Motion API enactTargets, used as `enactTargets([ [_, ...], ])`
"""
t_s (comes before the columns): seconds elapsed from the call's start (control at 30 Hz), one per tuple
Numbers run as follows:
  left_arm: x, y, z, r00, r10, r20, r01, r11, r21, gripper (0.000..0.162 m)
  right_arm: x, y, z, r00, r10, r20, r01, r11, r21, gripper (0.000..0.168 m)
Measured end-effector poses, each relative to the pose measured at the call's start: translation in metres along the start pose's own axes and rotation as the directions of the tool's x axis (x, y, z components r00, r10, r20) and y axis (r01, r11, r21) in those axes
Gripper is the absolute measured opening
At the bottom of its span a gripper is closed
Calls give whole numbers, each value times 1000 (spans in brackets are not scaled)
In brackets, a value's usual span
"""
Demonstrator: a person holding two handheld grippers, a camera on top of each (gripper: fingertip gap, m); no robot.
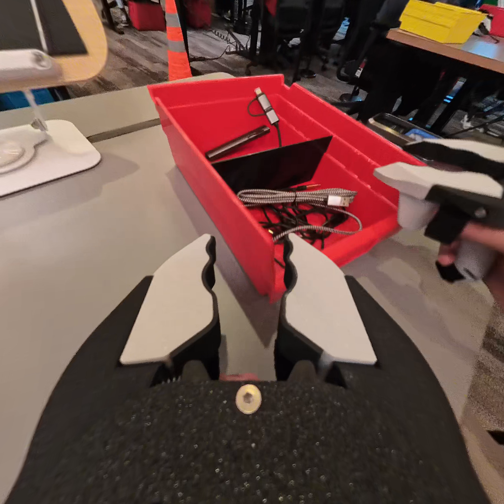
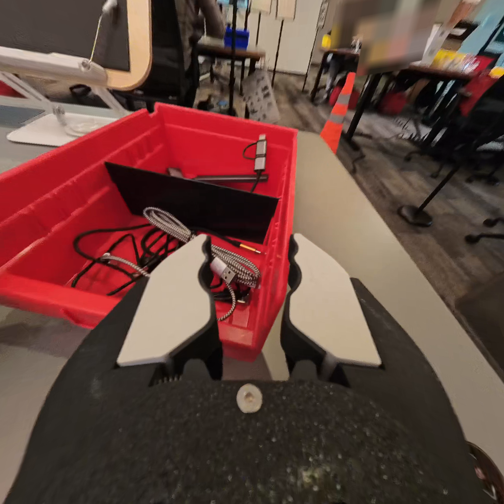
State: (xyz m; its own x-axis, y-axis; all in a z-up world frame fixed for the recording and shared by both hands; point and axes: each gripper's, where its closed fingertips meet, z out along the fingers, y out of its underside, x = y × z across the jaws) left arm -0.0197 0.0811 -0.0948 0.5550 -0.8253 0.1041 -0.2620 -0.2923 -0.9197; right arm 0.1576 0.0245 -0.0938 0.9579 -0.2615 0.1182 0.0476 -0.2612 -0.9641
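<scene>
Where the red bin sits: on the grey table, near its far edge, with one short end turned toward both claws.
Left gripper: spread wide and empty. The bin's near corner shows in the gap between its fingers, and I cannot tell whether they touch the wall.
Right gripper: also spread and holding nothing. It hovers at the other near corner, one finger over the inside, the other over bare table, the side wall between them. A hand carries it.
Black divider: stands across the bin, tilted, splitting it into a near and a far compartment.
Near compartment: a coiled braided cable lies on a thin black cord. Its USB plug lies just beside the right claw's inner finger in the right wrist view.
Far compartment: a dark stick and a grey adapter on a short lead, just beside each other.
Handling, as a judgement: the braided cable and the black cord look tangled together, so one would likely drag the other. The bundled middle of the coil looks a firmer hold than a loose loop or the plug.
Risk, as a judgement: the divider looks loosely seated and could tip if nudged.
Around: a white stand base on the table's left, an orange cone on the floor beyond.
</scene>
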Motion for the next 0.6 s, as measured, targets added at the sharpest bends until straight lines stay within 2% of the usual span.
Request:
enactTargets([
  [0.07, -4, 4, 24, 999, -15, 52, 18, 999, -45, 41, 4, 0, 2, 999, -27, -46, 28, 999, 15, 48],
  [0.1, -4, 6, 32, 997, -34, 64, 38, 998, -58, 44, 10, 0, 0, 995, -44, -86, 43, 999, -6, 44],
  [0.17, -2, 13, 42, 994, -65, 88, 72, 994, -87, 28, 20, -7, -6, 988, -40, -150, 42, 999, 13, 43],
  [0.23, -3, 16, 46, 992, -38, 121, 49, 995, -88, 24, 22, 2, -1, 993, 38, -114, -41, 999, -24, 43],
  [0.3, -6, 15, 45, 990, -23, 142, 37, 995, -96, 19, 21, 23, 12, 990, 110, -83, -119, 986, -114, 49],
  [0.33, -9, 15, 45, 987, -7, 159, 26, 993, -114, 16, 18, 22, 15, 985, 165, -44, -168, 980, -104, 36],
  [0.37, -12, 15, 45, 984, -2, 178, 24, 992, -123, 12, 13, 22, 18, 981, 196, 2, -195, 974, -114, 14],
  [0.43, -13, 15, 41, 979, -6, 205, 33, 991, -130, 11, 12, 22, 19, 984, 177, -18, -177, 972, -156, 6],
  [0.6, -27, 13, 1, 964, -4, 267, 33, 994, -107, 9, -17, 11, 11, 982, 188, 17, -184, 972, -144, 3],
])
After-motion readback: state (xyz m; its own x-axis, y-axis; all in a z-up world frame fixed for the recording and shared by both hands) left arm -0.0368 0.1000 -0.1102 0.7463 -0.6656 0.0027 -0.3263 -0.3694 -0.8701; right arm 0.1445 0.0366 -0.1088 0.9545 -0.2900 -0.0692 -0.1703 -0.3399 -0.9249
